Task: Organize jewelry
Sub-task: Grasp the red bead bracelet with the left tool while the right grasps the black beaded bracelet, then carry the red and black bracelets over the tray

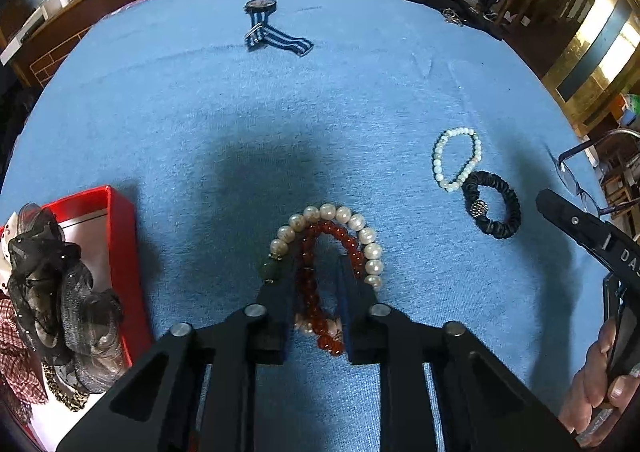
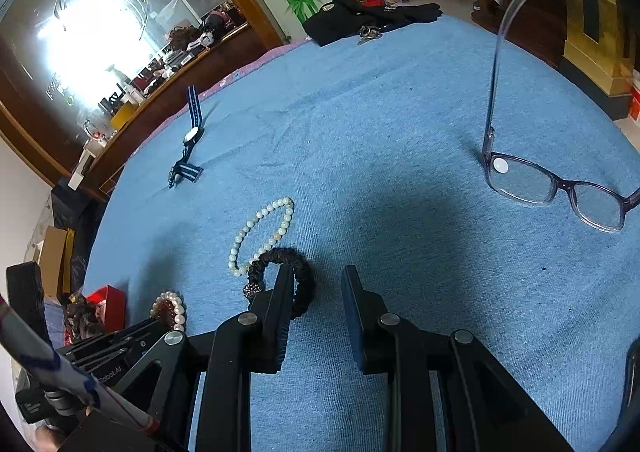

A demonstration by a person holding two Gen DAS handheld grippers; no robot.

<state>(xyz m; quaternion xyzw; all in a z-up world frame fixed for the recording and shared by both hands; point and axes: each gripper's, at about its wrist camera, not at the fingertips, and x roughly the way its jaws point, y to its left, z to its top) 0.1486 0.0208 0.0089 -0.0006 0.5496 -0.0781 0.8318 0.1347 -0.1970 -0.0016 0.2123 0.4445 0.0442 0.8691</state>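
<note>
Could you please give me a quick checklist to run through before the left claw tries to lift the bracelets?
1. Left claw open around the red bead bracelet: ok.
2. Large pearl bracelet also between the fingers: not ok, it loops around outside them.
3. Red box has free space: cannot tell, hair accessories fill part of it.
4. Right claw clear of the left: ok.
5. Black scrunchie and small pearl bracelet out of the way: ok.

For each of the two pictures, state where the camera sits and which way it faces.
Left wrist: on the left gripper, facing forward over the pearl and red bead bracelets; the person's right hand shows.
Right wrist: on the right gripper, facing forward toward the glasses.
Both show the black scrunchie, small pearl bracelet and striped watch.
</note>
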